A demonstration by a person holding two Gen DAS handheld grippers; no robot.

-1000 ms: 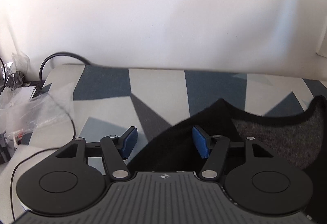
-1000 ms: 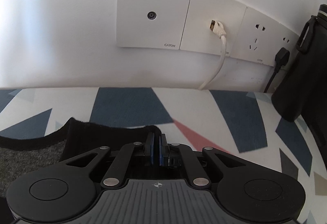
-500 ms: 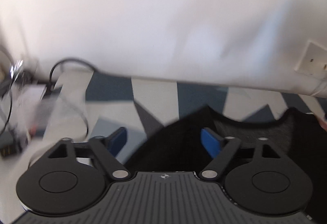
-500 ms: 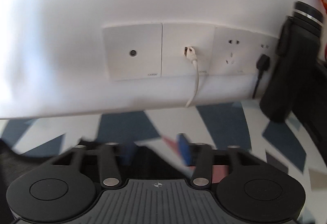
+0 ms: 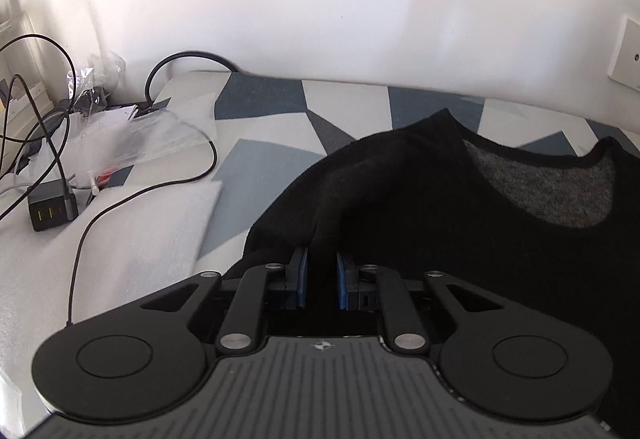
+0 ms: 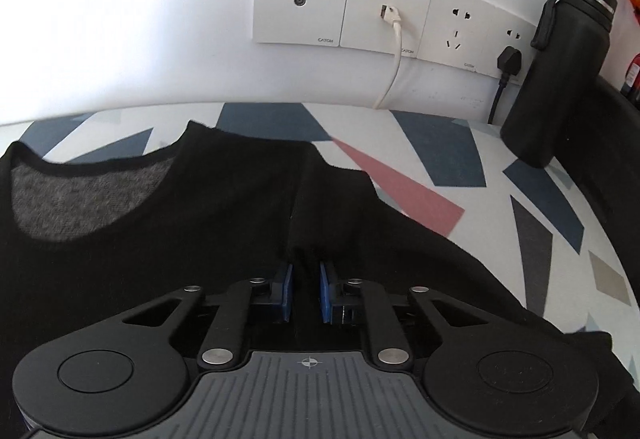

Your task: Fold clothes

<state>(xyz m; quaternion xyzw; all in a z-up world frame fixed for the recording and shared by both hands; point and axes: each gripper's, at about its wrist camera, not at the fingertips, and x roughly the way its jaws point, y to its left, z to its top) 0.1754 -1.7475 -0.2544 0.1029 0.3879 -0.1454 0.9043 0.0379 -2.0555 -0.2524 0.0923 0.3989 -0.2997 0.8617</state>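
Lying flat on a worktop (image 5: 280, 127) covered in a smooth cloth printed with blue, grey and red triangles, the black sweater (image 5: 460, 199) is a soft, matte knit with a scooped neckline that shows a fuzzy grey inner face. Left of the sweater sit crinkled clear plastic bags (image 5: 120, 143), thin black cables and a boxy dark charger (image 5: 50, 209). Right of the sweater stands a tall black cylindrical bottle (image 6: 560, 79), and behind it the wall carries flat white socket plates (image 6: 380, 11). Both shoulder areas are gathered into raised ridges. The left gripper (image 5: 320, 279) is closing its blue fingers (image 5: 301, 279) on one ridge; the right gripper (image 6: 306, 291) is closing its fingers (image 6: 325, 291) on the other, fabric bunched between both narrow gaps.
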